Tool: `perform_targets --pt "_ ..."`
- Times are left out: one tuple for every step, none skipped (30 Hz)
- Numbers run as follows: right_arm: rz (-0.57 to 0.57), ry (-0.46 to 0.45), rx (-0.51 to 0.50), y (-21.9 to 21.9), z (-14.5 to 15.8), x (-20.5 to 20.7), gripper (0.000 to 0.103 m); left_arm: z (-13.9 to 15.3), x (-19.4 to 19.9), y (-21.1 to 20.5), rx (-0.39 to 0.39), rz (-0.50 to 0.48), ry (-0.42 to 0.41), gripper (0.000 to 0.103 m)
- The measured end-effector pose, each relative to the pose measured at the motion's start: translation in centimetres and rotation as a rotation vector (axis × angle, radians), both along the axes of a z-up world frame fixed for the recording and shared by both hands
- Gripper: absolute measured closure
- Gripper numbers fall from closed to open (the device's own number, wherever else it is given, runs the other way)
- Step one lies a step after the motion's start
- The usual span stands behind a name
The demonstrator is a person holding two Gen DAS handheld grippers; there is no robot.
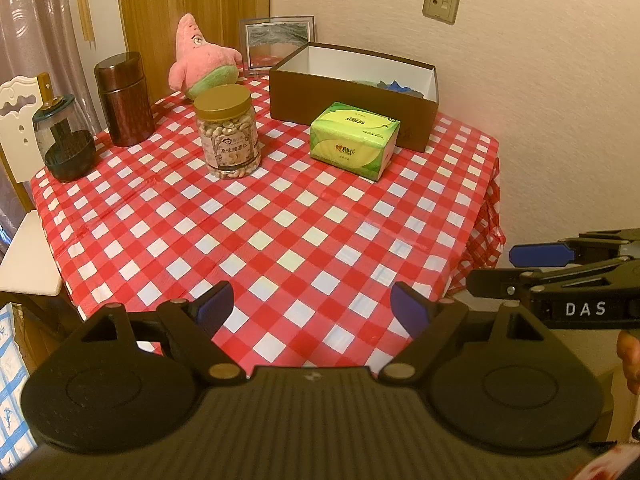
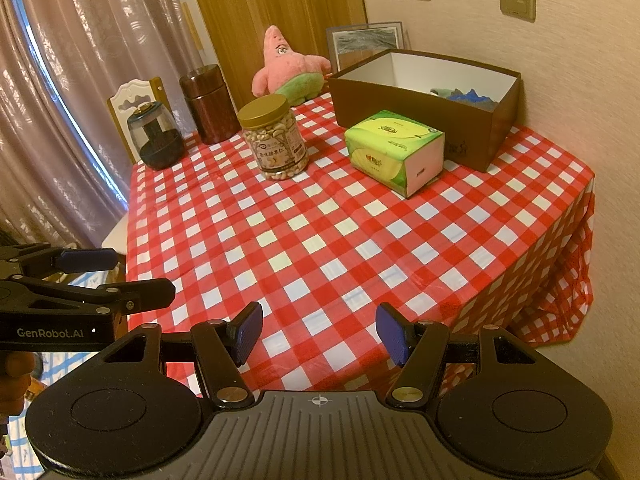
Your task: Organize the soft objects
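Both grippers hang over the near edge of the checkered table (image 1: 304,216), tilted down, jaws spread and holding nothing: your left gripper (image 1: 314,306) and right gripper (image 2: 320,332). The pink starfish plush (image 1: 200,62) sits upright at the far left, beside the open brown box (image 1: 352,92), which already holds something blue. From your left hand the plush lies more nearly straight ahead, well apart.

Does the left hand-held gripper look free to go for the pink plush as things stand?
Probably yes. The left hand-held gripper is open and empty, and the pink plush sits uncovered at the table's far side, though the nut jar stands just in front of it.
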State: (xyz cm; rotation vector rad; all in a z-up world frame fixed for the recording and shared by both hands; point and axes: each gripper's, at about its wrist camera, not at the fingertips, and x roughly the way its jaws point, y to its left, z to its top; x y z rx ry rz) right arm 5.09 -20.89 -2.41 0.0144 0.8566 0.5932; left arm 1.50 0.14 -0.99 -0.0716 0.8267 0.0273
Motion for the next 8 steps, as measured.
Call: perform_targets --pt "0.0 0.0 0.0 -0.01 0.01 0.01 0.04 0.0 0.01 0.02 0.0 0.0 0.0 0.019" --pt "0.0 0.0 0.0 0.05 -0.01 0.08 0.04 0.0 -0.01 0.04 -0.001 -0.001 -0.001 0.019" --pt "0.0 -0.001 0.0 0.05 -0.01 0.08 0.04 -0.01 -0.01 0.04 -0.001 -0.001 -0.001 0.019" --pt "0.001 0.0 0.0 0.04 -0.02 0.1 0.04 -0.01 0.0 0.02 0.0 -0.001 -0.001 0.019" --pt "0.001 0.0 -0.001 0.03 -0.03 0.11 0.04 -0.02 0.0 0.01 0.0 0.0 -0.001 0.019" --pt "0.001 0.0 -0.001 0.02 -0.02 0.12 0.04 -0.03 0.0 0.0 -0.001 0.0 -0.001 0.019" --pt "0.0 0.001 -0.001 0.02 -0.03 0.12 0.04 -0.04 0.0 -0.02 -0.001 0.001 0.0 0.019" --pt "0.002 0.0 0.0 0.0 -0.02 0.14 0.04 -0.05 0.04 -0.01 0.0 0.0 0.0 0.019"
